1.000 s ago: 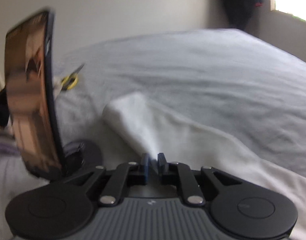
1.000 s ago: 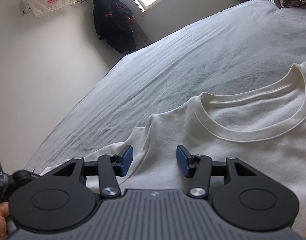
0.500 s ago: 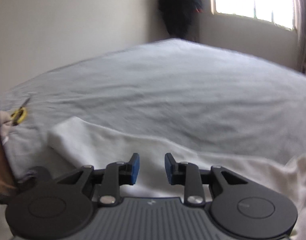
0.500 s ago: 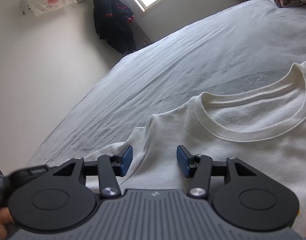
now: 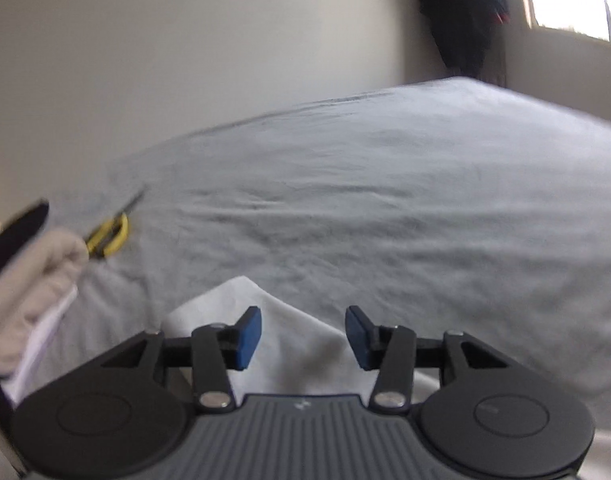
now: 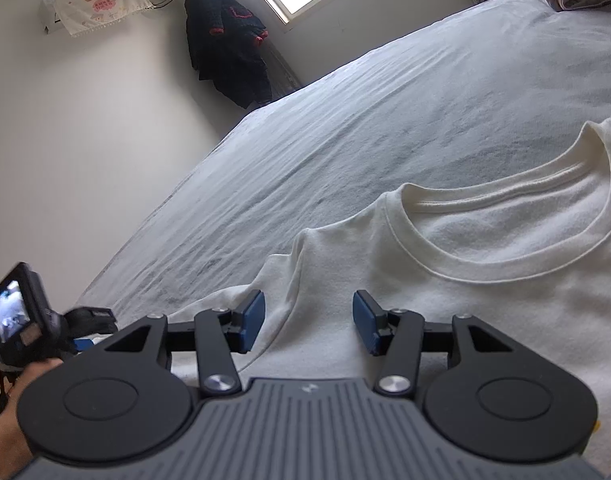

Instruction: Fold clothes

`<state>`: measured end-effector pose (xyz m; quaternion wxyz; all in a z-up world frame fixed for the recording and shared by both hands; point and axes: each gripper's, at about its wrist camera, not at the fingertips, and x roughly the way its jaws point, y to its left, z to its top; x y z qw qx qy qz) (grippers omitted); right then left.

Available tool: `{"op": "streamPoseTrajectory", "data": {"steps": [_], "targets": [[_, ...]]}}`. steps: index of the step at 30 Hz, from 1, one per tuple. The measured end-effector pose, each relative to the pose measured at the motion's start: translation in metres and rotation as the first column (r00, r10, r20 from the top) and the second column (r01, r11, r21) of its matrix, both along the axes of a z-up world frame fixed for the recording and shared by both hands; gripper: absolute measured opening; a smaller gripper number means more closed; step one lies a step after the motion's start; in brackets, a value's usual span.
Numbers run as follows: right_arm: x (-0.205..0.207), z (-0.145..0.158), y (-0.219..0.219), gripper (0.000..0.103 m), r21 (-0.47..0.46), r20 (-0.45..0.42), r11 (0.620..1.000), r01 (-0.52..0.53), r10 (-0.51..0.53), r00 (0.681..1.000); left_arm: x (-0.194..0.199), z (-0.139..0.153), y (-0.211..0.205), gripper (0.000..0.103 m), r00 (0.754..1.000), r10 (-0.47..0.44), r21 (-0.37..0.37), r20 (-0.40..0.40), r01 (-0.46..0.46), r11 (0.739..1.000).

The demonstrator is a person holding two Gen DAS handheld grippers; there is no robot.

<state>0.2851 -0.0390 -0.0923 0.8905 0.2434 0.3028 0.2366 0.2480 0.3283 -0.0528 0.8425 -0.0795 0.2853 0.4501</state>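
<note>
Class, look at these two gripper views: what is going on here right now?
A person is folding a white T-shirt laid out on a bed with a grey sheet, holding a two-finger gripper in each hand. The left gripper has just been opening; its jaws stand apart over the shirt's sleeve, gripping nothing. The right gripper is open over the shoulder, near the collar, gripping nothing. Yellow-handled scissors lie on the sheet to the left.
</note>
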Motion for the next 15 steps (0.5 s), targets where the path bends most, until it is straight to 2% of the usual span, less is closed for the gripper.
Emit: {"op": "streamPoseTrajectory", "data": {"steps": [5,8,15], "targets": [[0.0,0.001,0.0,0.053,0.0,-0.001,1.0,0.001,-0.001,1.0,-0.016,0.0,-0.028,0.049,0.998,-0.047,0.035,-0.032,0.048,0.998],[0.0,0.001,0.001,0.053,0.0,-0.001,1.0,0.001,-0.001,1.0,-0.019,-0.01,-0.036,0.049,0.997,-0.031,0.018,-0.066,0.033,0.999],[0.001,0.0,0.0,0.053,0.011,-0.006,1.0,-0.001,0.001,1.0,-0.012,-0.019,0.004,0.057,0.993,0.11,0.032,-0.052,-0.108,0.994]]}}
